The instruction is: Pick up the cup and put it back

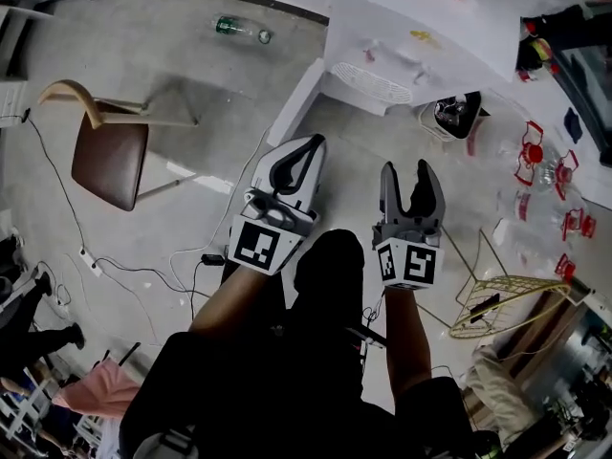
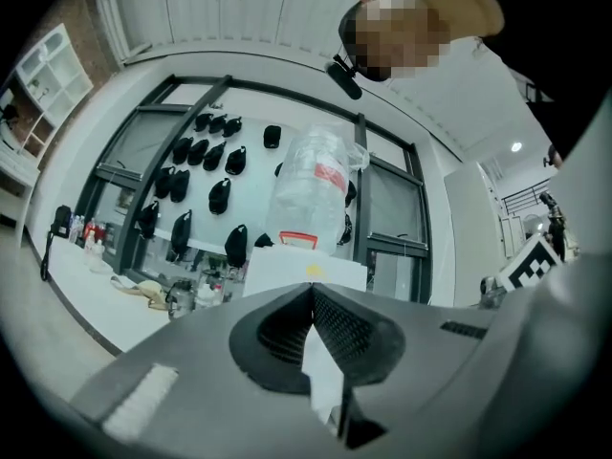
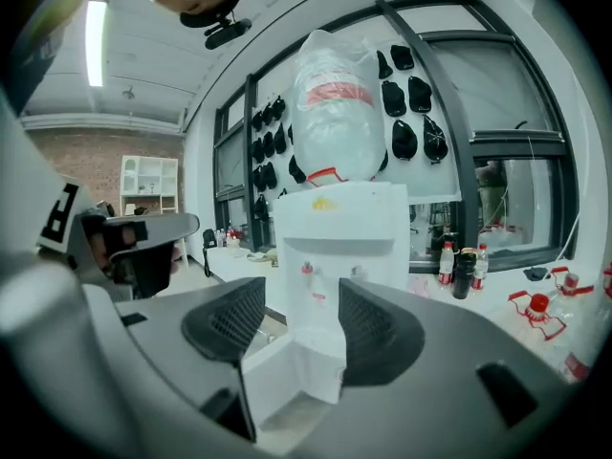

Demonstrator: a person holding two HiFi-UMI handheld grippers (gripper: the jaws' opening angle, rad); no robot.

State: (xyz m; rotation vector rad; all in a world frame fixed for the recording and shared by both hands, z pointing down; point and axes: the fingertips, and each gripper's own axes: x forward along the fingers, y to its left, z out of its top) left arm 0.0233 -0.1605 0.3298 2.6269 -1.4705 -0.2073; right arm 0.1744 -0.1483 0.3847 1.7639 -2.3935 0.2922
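No cup shows clearly in any view. A white water dispenser (image 1: 421,17) stands ahead of both grippers, with a grated drip tray (image 1: 368,82) at its front. In the gripper views it carries a clear upturned water jug (image 3: 335,113) on top, and two taps show on its face (image 3: 330,275). My left gripper (image 1: 298,156) is shut, its tips meeting with nothing between them (image 2: 311,290). My right gripper (image 1: 411,175) is open and empty, with the dispenser (image 3: 339,228) framed between its pads. Both hang over the floor, short of the dispenser (image 2: 306,271).
A brown chair (image 1: 110,156) stands at the left, and a green bottle (image 1: 234,29) lies on the floor beyond it. Clear jugs with red handles (image 1: 545,175) sit at the right. A yellow wire rack (image 1: 502,304) lies near my right arm. Cables (image 1: 143,271) cross the floor.
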